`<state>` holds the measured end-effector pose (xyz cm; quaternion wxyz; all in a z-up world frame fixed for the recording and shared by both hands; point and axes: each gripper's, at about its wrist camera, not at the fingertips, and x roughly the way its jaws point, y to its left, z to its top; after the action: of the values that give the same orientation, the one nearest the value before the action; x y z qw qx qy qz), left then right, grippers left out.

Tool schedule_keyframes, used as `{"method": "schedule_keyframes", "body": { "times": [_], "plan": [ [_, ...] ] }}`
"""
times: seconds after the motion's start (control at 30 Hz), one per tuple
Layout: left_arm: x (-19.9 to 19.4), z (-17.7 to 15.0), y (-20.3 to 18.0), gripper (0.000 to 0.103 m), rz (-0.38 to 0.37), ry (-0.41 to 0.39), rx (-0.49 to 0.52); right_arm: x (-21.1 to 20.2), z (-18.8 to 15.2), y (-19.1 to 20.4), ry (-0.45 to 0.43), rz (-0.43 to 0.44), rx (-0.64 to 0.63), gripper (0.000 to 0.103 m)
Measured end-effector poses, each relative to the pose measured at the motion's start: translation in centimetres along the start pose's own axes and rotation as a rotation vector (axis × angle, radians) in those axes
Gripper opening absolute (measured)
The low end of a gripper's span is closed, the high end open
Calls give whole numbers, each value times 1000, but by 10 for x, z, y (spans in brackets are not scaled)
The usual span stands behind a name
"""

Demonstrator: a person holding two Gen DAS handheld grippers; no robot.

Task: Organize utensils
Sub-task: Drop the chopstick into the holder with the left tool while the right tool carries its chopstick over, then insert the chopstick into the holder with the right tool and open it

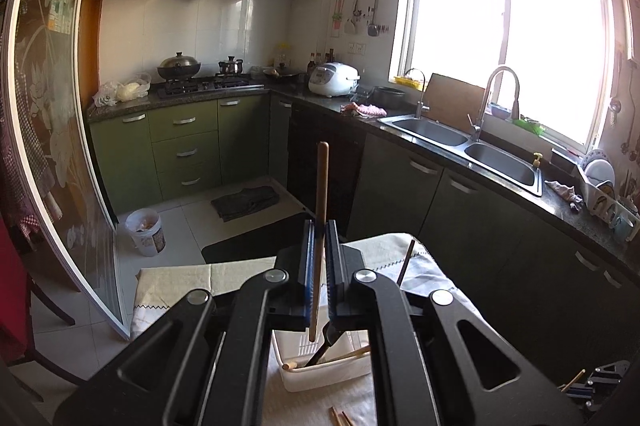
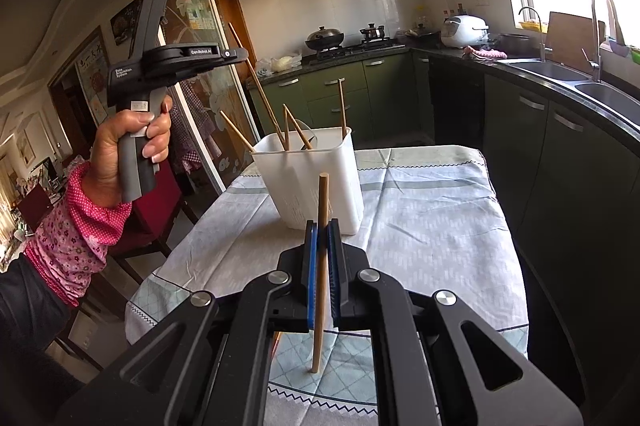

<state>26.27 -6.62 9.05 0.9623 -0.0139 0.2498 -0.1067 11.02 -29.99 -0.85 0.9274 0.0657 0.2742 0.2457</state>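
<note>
A green-cabinet kitchen; a pale checked tablecloth [image 2: 420, 210] covers my table. My left claw [image 1: 319, 226] clamps a brown wooden chopstick [image 1: 321, 194] above the white plastic utensil bin [image 2: 308, 182]. My right claw [image 2: 322, 226], at the bin's six o'clock, pinches another light wooden chopstick [image 2: 321, 266] upright.
</note>
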Motion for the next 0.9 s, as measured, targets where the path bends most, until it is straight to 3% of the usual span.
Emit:
{"method": "schedule_keyframes", "body": {
  "times": [0.17,0.33,0.47,0.57,0.7,0.8,0.9],
  "plan": [
    [3,-18,2,12,12,48,31,2,3,1,1,8,5,6],
    [-21,-32,7,27,-17,62,2,5,8,1,8,19,13,6],
    [-37,-59,8,27,-46,110,-11,2,26,2,-9,33,13,6],
    [-45,-87,10,27,-63,151,-14,-8,51,5,-63,27,-3,6],
    [-53,-124,9,27,-35,181,34,-25,97,10,-200,11,-13,6],
    [-50,-151,7,27,-36,246,53,-31,133,12,-304,-1,-11,6],
    [-43,-169,11,27,-46,318,33,-16,167,14,-340,-18,-8,6]
  ]
}}
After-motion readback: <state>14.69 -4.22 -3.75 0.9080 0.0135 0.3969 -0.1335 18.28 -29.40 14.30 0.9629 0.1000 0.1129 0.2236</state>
